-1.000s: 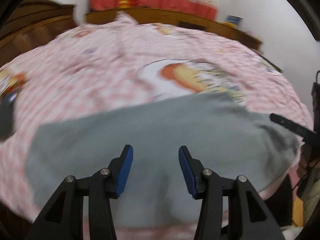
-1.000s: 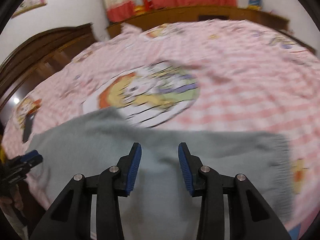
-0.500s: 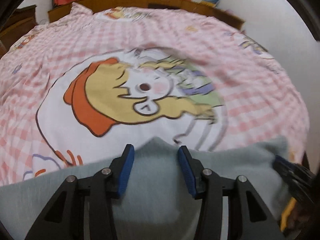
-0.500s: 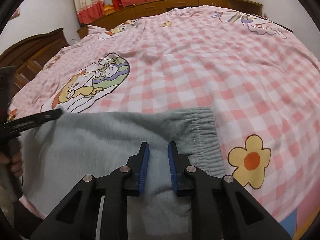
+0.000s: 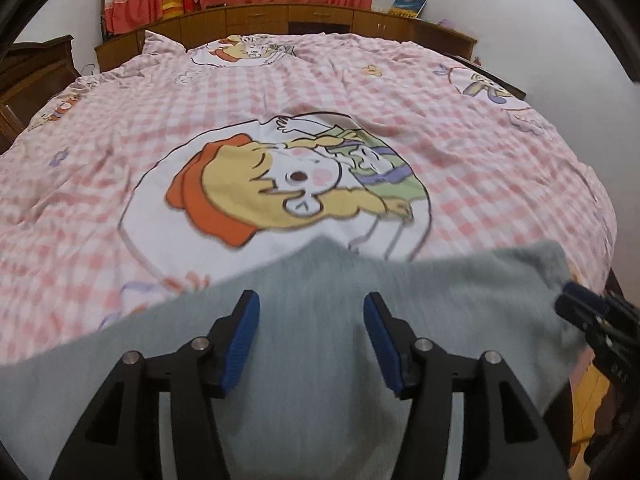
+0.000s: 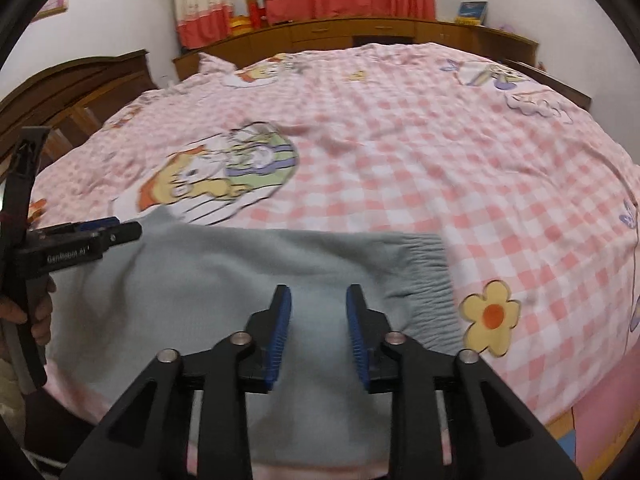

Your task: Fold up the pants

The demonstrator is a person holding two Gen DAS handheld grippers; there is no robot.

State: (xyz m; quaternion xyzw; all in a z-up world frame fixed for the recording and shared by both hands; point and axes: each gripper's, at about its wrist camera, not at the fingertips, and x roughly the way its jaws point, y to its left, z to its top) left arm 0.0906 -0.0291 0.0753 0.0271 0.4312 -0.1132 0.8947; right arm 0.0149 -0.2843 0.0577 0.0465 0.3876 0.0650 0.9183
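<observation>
Grey-green pants (image 5: 312,320) lie flat across the near edge of the bed, also in the right wrist view (image 6: 224,280). Their elastic waistband (image 6: 430,292) is at the right end. My left gripper (image 5: 308,312) is open and empty, hovering over the pants' middle by the crotch point. It shows from the side in the right wrist view (image 6: 100,234). My right gripper (image 6: 318,304) is open and empty over the pants near the waistband. It shows at the right edge of the left wrist view (image 5: 584,308).
The bed carries a pink checked cover (image 5: 460,152) with a large cartoon print (image 5: 280,192). A wooden headboard (image 6: 80,84) stands at the left, a low wooden cabinet (image 5: 280,20) under curtains at the back. The bed's near edge drops off under the pants.
My right gripper has opened wider and sits a little left of where it was over the waistband end. My left gripper stays open, with the view pulled back slightly over the crotch.
</observation>
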